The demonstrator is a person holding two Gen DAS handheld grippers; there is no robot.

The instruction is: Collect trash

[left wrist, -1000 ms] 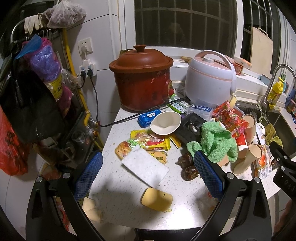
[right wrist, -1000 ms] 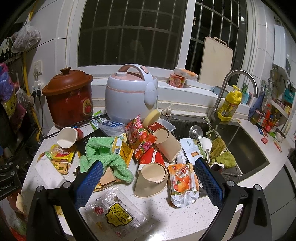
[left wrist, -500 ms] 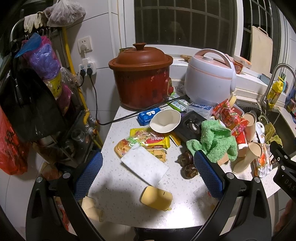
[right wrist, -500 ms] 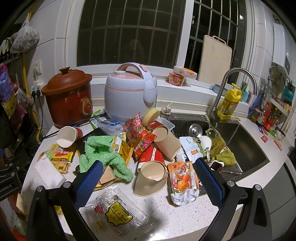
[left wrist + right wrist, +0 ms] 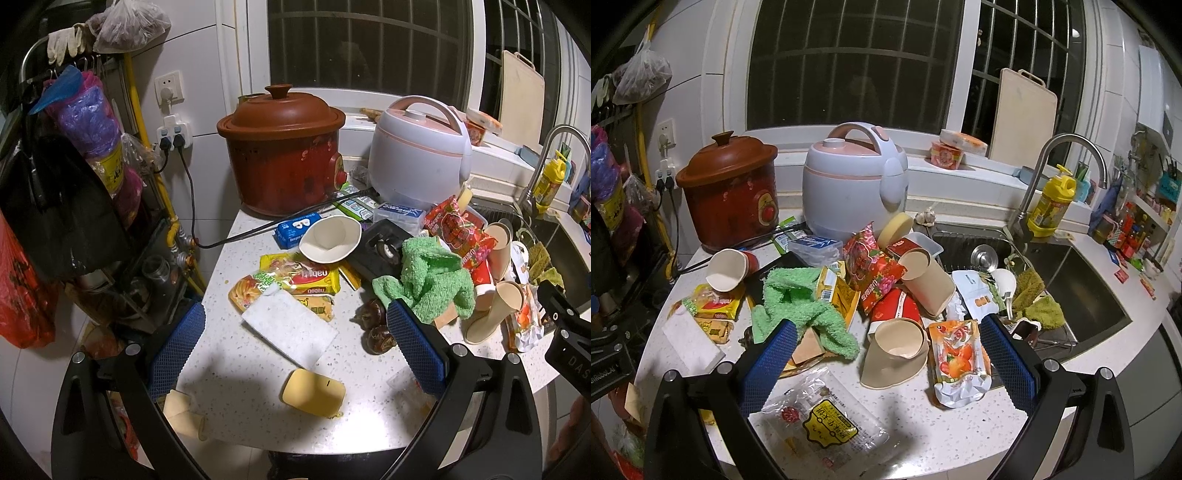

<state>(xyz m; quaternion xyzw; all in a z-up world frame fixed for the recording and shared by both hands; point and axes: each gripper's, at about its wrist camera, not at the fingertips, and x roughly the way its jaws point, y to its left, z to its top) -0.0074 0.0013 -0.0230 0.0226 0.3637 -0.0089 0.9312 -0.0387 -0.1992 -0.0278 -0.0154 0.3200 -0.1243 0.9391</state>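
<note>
Trash litters the white counter. In the left wrist view lie yellow snack wrappers, a white sponge pad, a yellow sponge, a white paper cup and a green cloth. My left gripper is open and empty above the pad. In the right wrist view lie a crushed beige cup, an orange juice pouch, a clear wrapper with a yellow label, a red snack bag and the green cloth. My right gripper is open and empty over the beige cup.
A brown clay cooker and a pink-white rice cooker stand at the back, with a black cord across the counter. The sink and tap are at the right. Bags hang at the left.
Both views have shifted only slightly; the left gripper has drifted a little toward the counter. Nothing on the counter has moved and both grippers stay open.
</note>
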